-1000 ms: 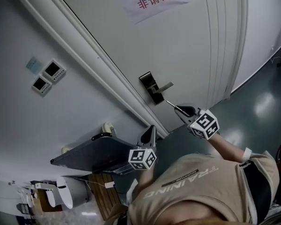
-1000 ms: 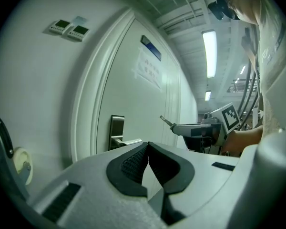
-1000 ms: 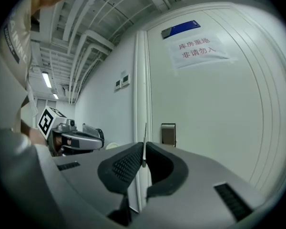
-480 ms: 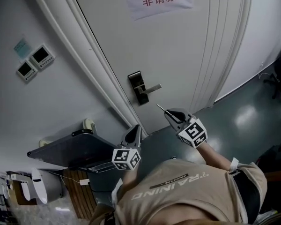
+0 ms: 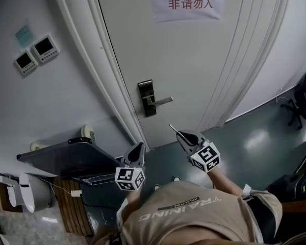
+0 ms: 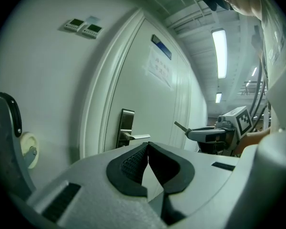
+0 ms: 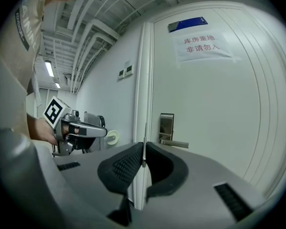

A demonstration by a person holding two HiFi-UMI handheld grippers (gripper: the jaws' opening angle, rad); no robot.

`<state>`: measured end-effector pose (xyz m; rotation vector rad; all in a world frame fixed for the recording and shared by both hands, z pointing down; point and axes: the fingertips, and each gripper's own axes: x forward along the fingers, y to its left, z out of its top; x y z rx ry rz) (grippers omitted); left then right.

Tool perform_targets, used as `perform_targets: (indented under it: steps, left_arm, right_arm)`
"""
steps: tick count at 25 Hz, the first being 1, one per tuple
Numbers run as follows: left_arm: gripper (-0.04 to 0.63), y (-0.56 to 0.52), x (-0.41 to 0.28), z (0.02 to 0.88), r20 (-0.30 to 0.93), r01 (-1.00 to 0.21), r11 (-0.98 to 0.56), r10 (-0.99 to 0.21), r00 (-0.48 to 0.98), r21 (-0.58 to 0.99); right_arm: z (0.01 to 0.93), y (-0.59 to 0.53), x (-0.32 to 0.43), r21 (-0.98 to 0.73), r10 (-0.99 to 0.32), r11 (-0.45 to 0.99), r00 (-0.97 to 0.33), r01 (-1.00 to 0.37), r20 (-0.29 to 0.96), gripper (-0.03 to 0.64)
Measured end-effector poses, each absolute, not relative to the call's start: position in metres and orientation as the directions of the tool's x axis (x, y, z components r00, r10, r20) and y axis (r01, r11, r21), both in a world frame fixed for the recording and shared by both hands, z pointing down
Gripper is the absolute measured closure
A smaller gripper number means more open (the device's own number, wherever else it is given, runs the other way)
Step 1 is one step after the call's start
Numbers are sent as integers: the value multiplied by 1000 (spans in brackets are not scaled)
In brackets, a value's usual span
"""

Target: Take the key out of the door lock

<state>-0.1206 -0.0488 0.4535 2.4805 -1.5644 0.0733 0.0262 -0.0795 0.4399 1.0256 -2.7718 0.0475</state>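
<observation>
1. Both grippers sit lower in the head view than a second ago, and the door lock (image 5: 147,98) has slid from right of centre to the middle.
2. Right gripper (image 7: 143,152) jaws are pinched on the one key (image 7: 144,130). It's a thin silvery blade, seen edge-on.
3. Left gripper (image 6: 148,147) jaws are closed on nothing.
4. Key's out, sitting just below-right of the lock and not touching it, tip aimed up-left.
5. Counts: one lever handle (image 5: 162,101), two wall panels (image 5: 35,53) upper left, one paper sign (image 5: 187,1) at the top.
</observation>
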Motion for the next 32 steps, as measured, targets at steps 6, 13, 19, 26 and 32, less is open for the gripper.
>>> perform_targets:
  steps: [6,13,19,26,32]
  left_arm:
    - [586,-45,-119,450,163,-900,-423,-885,436,108]
    - [586,-45,-132,447,149,-913,-393,-901,406,113]
    - [586,-43,-146,460,164,-917,-378,-903,396,132]
    - [586,-52,-160,463,154,-918,-367,-909,388,152]
    - [586,-69,-154,466,165,-901,-403,-889,427,160]
  right_arm:
    - [440,-87,12,-75,-617,775,-776,-628,128,600]
    - [454,-85,-7,-66,-577,804,-802,-591,157,600]
    - [456,-90,-13,-57,-589,796,-793,-602,156,600]
    - [461,-89,-25,-15,-569,813,-800,-582,189,600]
    - [461,-100,-21,-35,-597,790,-780,-613,185,600]
